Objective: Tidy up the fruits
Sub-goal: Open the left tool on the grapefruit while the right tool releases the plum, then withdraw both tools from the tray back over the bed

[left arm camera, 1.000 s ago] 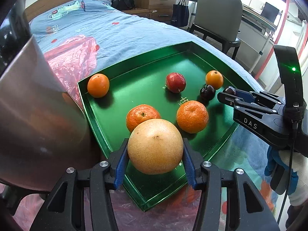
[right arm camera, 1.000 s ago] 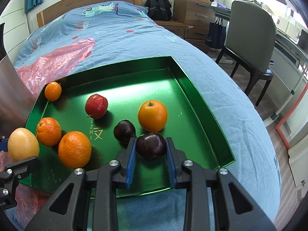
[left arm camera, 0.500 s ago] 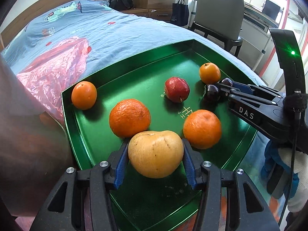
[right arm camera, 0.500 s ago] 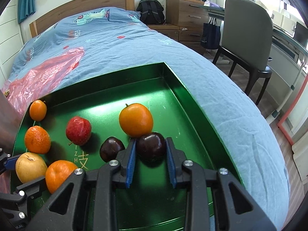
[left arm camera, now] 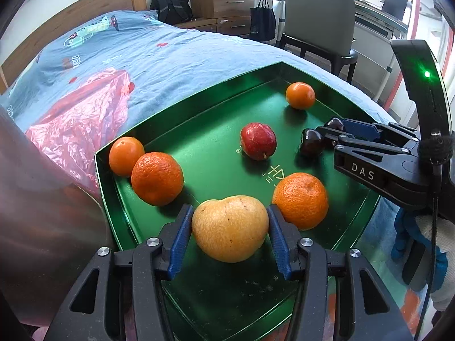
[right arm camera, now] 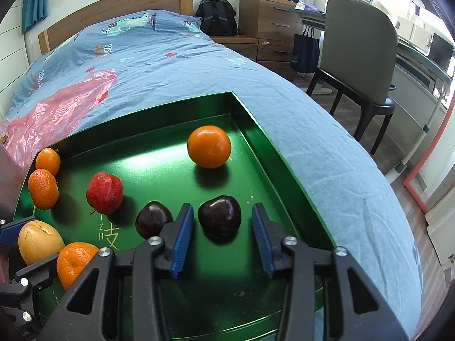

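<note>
A green metal tray [right arm camera: 257,130] with raised walls lies on a bed covered in a blue printed sheet [right arm camera: 159,56], a crumpled pink plastic bag [left arm camera: 76,125] beside its left wall. The left gripper [left arm camera: 227,237] has its jaws closed on a yellow pear [left arm camera: 231,227], a plump, lopsided fruit with a dimple on top and small brown specks; both blue pads press its sides, and it sits low over the tray's near end. Just to its right is a pebbly-skinned orange [left arm camera: 301,200], and to its left a second orange [left arm camera: 157,178] that touches a smaller, smoother orange fruit [left arm camera: 126,156] in the tray's left corner.

The right gripper [right arm camera: 223,234] has just been opening its jaws; they now stand wide, with a dark purple plum [right arm camera: 219,216] resting on the tray floor between the pads, a gap on each side. The plum is glossy, almost black, with a cleft down its face. A second dark plum [right arm camera: 152,221] lies just outside the left pad. Farther back are a shiny red apple [right arm camera: 104,192] with its stem pointing down towards the gold lettering, and a smooth round orange [right arm camera: 209,146] near the right wall.
</note>
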A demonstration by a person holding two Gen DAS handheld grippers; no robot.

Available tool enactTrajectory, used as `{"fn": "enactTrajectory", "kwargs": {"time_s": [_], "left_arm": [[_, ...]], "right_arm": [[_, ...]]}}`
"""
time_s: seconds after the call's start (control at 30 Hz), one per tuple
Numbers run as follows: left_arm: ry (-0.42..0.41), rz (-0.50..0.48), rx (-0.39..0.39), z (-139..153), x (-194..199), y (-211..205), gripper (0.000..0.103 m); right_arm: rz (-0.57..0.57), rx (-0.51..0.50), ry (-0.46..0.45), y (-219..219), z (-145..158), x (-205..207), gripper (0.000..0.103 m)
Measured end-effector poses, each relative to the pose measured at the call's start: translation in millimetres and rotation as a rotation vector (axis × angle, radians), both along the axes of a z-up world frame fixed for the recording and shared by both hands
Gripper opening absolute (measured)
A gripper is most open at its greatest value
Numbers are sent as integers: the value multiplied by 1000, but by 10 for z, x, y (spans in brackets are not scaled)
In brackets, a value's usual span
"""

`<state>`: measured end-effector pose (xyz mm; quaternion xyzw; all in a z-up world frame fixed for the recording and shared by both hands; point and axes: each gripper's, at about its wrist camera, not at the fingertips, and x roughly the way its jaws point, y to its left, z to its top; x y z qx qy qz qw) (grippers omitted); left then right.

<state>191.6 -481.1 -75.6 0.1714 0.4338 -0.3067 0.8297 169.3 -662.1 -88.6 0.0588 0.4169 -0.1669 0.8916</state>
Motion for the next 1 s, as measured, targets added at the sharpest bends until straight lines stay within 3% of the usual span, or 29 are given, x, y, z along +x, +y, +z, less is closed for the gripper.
{"fn": "enactTrajectory", "kwargs": {"time_s": [0.17, 0.67, 1.0], "left_arm": [[-38, -2, -10, 182, -70, 62, 50], [-60, -32, -102, 704, -675, 593, 54], [-88, 9, -119, 967, -1086, 1157, 56]], "right_arm": [[-6, -4, -16, 45, 139, -98, 91], [-1, -5, -40, 424, 646, -644, 94], [16, 0, -51, 809, 908, -1070, 95]]}}
